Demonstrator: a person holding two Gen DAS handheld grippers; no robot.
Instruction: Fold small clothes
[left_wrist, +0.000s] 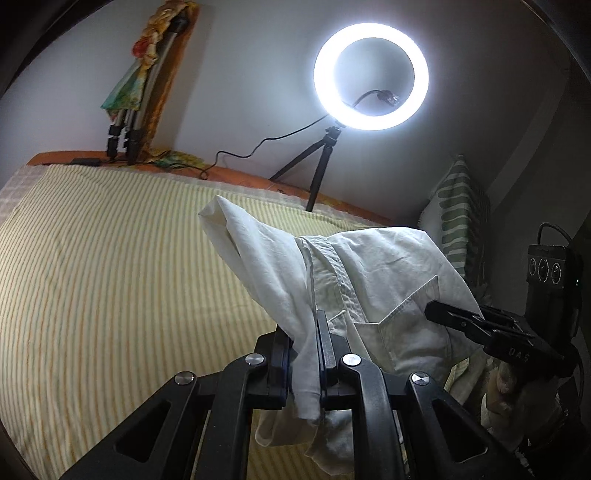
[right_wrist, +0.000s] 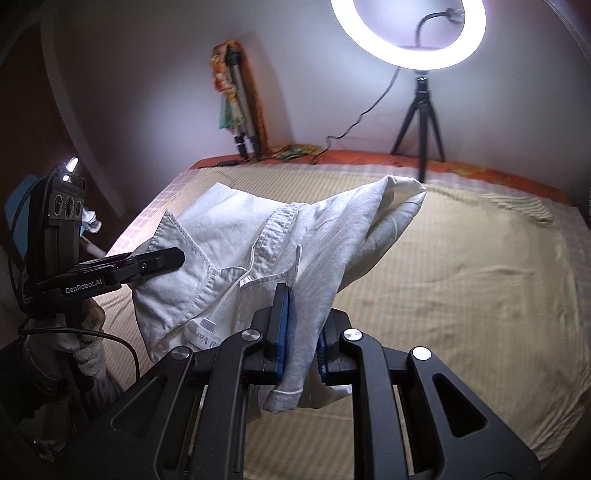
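Note:
A small white pair of shorts (left_wrist: 384, 280) with a waistband and a pocket hangs in the air above the bed. My left gripper (left_wrist: 301, 332) is shut on one edge of the cloth. My right gripper (right_wrist: 301, 314) is shut on another edge of the same white shorts (right_wrist: 236, 236). The right gripper also shows in the left wrist view (left_wrist: 436, 310), at the garment's right side. The left gripper shows in the right wrist view (right_wrist: 177, 258), at the garment's left side. The garment is bunched between both grippers, one end sticking up.
A bed with a yellow striped sheet (left_wrist: 110, 266) lies below. A lit ring light on a black tripod (left_wrist: 371, 75) stands at the bed's far edge, with a cable. A folded tripod (left_wrist: 129, 110) leans on the wall. A green striped pillow (left_wrist: 458, 221) stands at right.

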